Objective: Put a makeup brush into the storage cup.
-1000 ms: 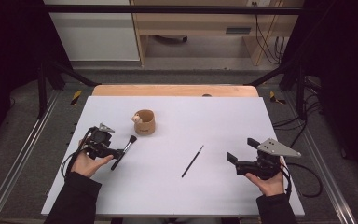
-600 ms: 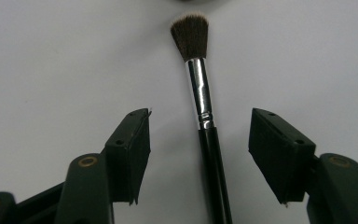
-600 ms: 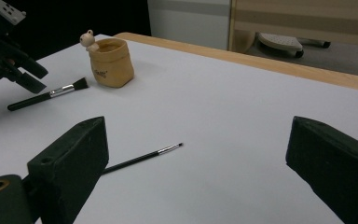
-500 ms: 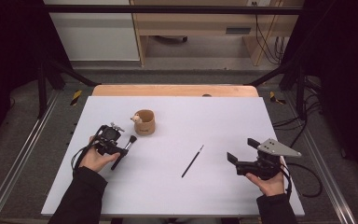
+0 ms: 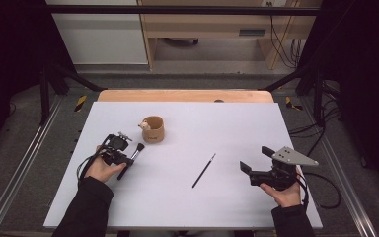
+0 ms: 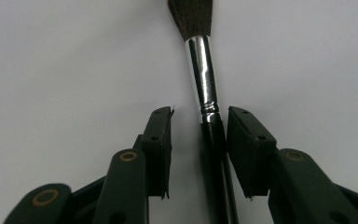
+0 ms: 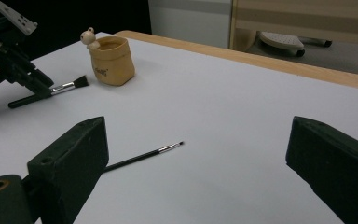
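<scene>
Fingers of the left gripper [image 6: 199,140] have just been closing around the makeup brush [image 6: 204,88] on the tabletop [image 5: 237,123]; a gap remains at one pad, handle running lengthwise between them. Right gripper [image 5: 249,170] waits wide open. Beyond stands the tan cup [image 5: 153,129], its printing unreadable.

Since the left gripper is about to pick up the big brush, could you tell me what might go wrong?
The left gripper has been closing around the brush, which sits off-centre near one pad; the other pad may push it sideways. The grip is near the ferrule, so the long handle could sag. The cup stands close by.
</scene>
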`<state>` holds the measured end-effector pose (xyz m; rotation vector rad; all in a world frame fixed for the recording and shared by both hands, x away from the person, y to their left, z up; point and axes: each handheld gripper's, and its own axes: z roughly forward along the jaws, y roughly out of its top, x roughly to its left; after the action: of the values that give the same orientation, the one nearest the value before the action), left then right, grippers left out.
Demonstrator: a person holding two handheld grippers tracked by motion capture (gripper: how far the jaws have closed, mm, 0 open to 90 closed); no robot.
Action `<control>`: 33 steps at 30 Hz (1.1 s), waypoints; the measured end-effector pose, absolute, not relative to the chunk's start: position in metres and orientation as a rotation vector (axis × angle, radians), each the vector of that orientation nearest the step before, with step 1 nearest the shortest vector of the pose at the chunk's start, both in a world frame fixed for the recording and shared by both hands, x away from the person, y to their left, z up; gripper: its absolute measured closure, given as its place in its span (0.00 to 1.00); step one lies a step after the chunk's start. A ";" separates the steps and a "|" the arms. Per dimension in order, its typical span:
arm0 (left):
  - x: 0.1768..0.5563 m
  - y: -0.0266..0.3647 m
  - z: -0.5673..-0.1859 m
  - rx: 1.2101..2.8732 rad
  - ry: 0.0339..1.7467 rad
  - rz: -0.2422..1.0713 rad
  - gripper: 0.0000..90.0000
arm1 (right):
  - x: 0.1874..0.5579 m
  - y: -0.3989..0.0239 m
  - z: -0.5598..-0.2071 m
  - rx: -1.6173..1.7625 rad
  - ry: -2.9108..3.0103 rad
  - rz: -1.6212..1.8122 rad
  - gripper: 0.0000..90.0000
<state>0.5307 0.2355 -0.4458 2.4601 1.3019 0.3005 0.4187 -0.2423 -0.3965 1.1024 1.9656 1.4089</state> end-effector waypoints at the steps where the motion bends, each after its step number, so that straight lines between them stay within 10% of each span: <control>1: 0.531 0.235 -0.446 2.469 1.296 0.301 0.69 | 0.419 -0.242 -0.396 1.100 1.965 1.406 0.07; 33: 0.531 0.230 -0.446 2.496 1.325 0.264 0.87 | 0.418 -0.242 -0.396 1.099 1.969 1.413 0.07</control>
<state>0.5312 0.2298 -0.4463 2.4964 1.3251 0.2636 0.4183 -0.2419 -0.3956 1.0993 1.9694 1.4134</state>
